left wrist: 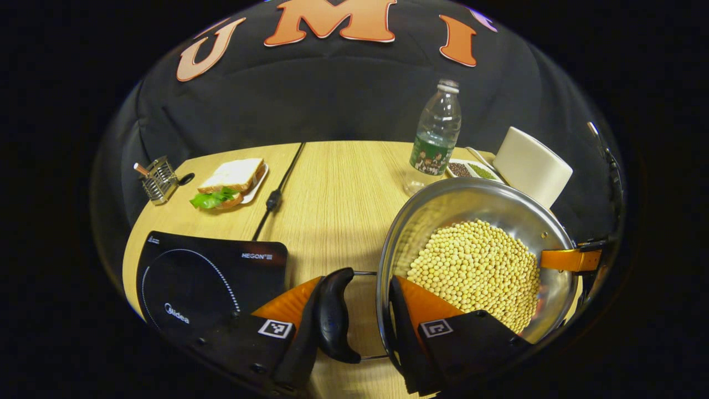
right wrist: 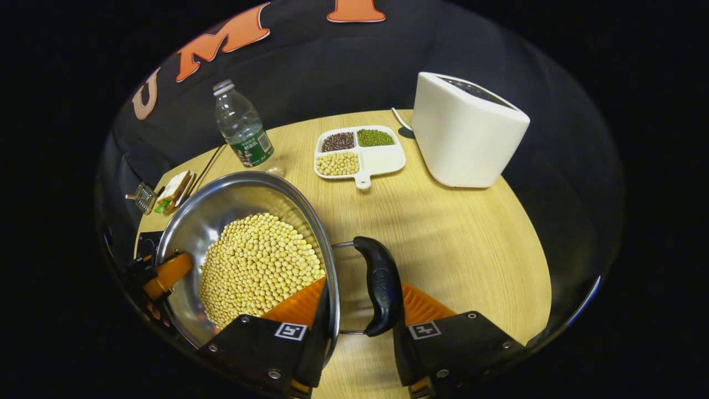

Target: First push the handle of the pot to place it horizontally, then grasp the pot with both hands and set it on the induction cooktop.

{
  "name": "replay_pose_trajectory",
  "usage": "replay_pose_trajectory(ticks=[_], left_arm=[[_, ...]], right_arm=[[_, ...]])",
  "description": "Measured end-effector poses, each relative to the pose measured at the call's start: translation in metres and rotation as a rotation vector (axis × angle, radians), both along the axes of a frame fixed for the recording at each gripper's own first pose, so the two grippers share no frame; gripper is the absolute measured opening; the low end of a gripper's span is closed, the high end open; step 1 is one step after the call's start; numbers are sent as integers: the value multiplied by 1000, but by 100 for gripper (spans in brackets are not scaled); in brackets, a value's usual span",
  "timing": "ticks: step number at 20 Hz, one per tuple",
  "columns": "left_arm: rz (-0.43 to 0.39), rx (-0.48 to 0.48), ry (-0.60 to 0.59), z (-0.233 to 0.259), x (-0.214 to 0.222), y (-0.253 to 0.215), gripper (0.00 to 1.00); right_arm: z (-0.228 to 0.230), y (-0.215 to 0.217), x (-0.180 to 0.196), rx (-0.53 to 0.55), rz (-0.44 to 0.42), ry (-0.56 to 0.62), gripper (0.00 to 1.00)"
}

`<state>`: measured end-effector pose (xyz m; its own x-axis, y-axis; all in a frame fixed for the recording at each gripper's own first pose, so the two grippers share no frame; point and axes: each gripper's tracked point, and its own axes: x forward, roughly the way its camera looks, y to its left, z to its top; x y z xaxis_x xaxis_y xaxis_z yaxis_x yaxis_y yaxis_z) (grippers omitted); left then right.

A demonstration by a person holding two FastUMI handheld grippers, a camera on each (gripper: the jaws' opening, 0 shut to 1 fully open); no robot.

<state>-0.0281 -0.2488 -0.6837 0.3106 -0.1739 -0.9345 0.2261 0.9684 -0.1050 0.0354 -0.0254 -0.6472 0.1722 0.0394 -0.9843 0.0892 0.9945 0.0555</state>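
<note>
The pot, a steel one part-filled with pale beans, is held between the two grippers above the wooden surface. The left gripper has its jaws set astride the pot's left handle: one finger lies outside the black grip, the other inside the rim against the wall, so it looks clamped on handle and rim together. The right gripper does the same on the opposite handle, one finger inside the rim, the other just outside the grip, and it too appears closed on it. In the right gripper view the far gripper shows small at the pot's other side.

The cooktop lies to the left of the pot, near the front edge of the surface, with its cord running away toward the back. The coming move therefore turns on a carry to the left. The left hand is the nearer to the cooktop and should lead. Both handles lie level, on a line running left to right between the hands. The pot seems tipped a little, beans heaped to one side, so keeping it level matters.

A bottle, a sectioned tray and a white toaster stand behind.
</note>
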Motion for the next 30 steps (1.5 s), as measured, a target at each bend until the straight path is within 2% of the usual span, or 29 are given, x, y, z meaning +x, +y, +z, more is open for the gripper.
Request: replay_pose_trajectory(ticks=[4,7,8,12,13,14,16,18,19,22,24,25,26,30], left_arm=[[16,-3,-23,4,2,2,72],[29,2,-43,9,7,6,67],[32,7,-45,11,7,7,69],[51,24,-74,20,11,15,66],[61,28,-80,24,11,19,69],[68,32,-88,27,12,24,66],[90,46,-104,35,12,30,69],[124,62,-106,43,13,33,65],[141,71,-107,45,10,33,69],[169,102,-125,51,11,33,69],[189,116,-140,52,8,33,65],[197,123,-143,54,6,33,69],[206,131,-149,55,4,33,65],[227,161,-170,59,1,34,66]], right_arm=[[-3,1,-1,-4,17,-32,52],[-2,1,1,1,36,-51,52],[-2,1,1,5,44,-53,52],[-4,2,5,20,72,-74,52],[-6,1,5,23,80,-81,52],[-5,-1,4,28,89,-87,52],[-10,0,7,39,116,-93,52],[-12,-1,12,48,147,-98,52],[-12,-1,13,56,163,-97,52],[-12,-6,20,81,196,-102,52],[-10,-11,23,95,218,-118,52],[-11,-13,24,99,228,-122,52],[-13,-13,25,103,232,-127,52],[-16,-13,30,128,250,-128,52]])
